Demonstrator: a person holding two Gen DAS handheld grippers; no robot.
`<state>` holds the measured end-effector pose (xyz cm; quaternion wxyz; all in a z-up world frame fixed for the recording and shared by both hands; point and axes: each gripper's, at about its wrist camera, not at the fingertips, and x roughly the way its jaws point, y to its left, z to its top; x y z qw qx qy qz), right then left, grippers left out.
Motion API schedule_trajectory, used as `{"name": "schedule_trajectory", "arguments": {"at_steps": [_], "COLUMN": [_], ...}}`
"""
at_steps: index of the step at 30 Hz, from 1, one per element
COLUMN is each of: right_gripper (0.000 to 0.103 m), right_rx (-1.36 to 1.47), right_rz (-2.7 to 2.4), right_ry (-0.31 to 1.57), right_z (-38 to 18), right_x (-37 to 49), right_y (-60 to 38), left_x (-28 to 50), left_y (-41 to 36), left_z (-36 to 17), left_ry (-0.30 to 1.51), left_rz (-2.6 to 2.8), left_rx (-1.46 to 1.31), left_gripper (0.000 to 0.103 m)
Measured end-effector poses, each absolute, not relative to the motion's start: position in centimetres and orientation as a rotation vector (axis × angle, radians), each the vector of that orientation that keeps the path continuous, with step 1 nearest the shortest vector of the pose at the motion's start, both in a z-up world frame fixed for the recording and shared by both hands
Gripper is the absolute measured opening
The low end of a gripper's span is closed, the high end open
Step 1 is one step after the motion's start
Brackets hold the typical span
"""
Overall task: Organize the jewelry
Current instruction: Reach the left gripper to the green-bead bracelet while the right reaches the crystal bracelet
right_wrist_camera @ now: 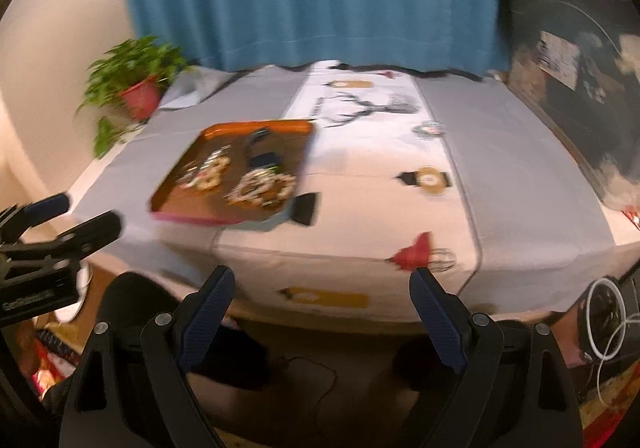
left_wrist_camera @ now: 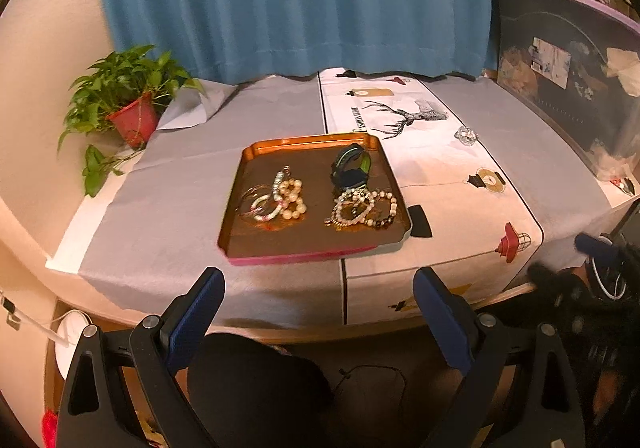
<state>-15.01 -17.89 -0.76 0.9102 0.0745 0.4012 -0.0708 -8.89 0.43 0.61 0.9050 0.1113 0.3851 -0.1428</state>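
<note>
An orange tray (left_wrist_camera: 256,232) sits on the table and holds jewelry: a pearl bracelet pile (left_wrist_camera: 286,196) on its left, a beaded bracelet pile (left_wrist_camera: 364,208) on its right, and a black and green watch (left_wrist_camera: 352,164) behind that. The tray (right_wrist_camera: 176,200) looks blurred in the right wrist view. A clear crystal piece (left_wrist_camera: 466,135) lies on the white runner, right of the tray. My left gripper (left_wrist_camera: 320,300) is open and empty, held off the table's front edge. My right gripper (right_wrist_camera: 322,298) is open and empty, also before the front edge.
A potted plant (left_wrist_camera: 128,104) stands at the table's back left corner. A blue curtain (left_wrist_camera: 296,0) hangs behind. A dark storage box (left_wrist_camera: 568,88) lines the right side. The left gripper (right_wrist_camera: 60,232) shows at the left of the right wrist view.
</note>
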Motion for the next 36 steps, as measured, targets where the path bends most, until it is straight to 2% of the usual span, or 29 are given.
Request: {"name": "schedule_trajectory", "arguments": {"at_steps": [10, 15, 23, 31, 33, 34, 36], "right_gripper": [0.089, 0.089, 0.089, 0.089, 0.085, 0.079, 0.059], "right_rx": [0.254, 0.285, 0.309, 0.228, 0.213, 0.197, 0.161], "right_rz": [-0.349, -0.382, -0.379, -0.283, -0.248, -0.234, -0.199], "right_ry": [0.778, 0.810, 0.860, 0.860, 0.865, 0.865, 0.883], "right_z": [-1.9, -4.1, -8.1, -10.5, -11.0, -11.2, -11.9], "right_x": [-7.6, -2.0, 6.6, 12.8, 13.8, 14.2, 15.2], "right_y": [-32.6, -39.1, -45.2, -46.3, -46.1, -45.9, -45.4], "left_x": [-2.3, 1.9, 7.6, 11.2, 12.0, 12.3, 12.6], "left_y": [-5.6, -9.8, -16.5, -21.1, -22.0, -22.4, -22.9], "left_z": [0.3, -0.3, -1.3, -3.1, -3.6, -3.9, -4.3], "left_ry": [0.812, 0.827, 0.820, 0.841, 0.851, 0.855, 0.860], "left_rz": [-0.324, -0.341, -0.377, -0.414, -0.420, -0.420, -0.423], "left_rx": [0.266, 0.289, 0.331, 0.364, 0.369, 0.373, 0.378], "left_gripper": [0.094, 0.094, 0.094, 0.094, 0.094, 0.094, 0.094]}}
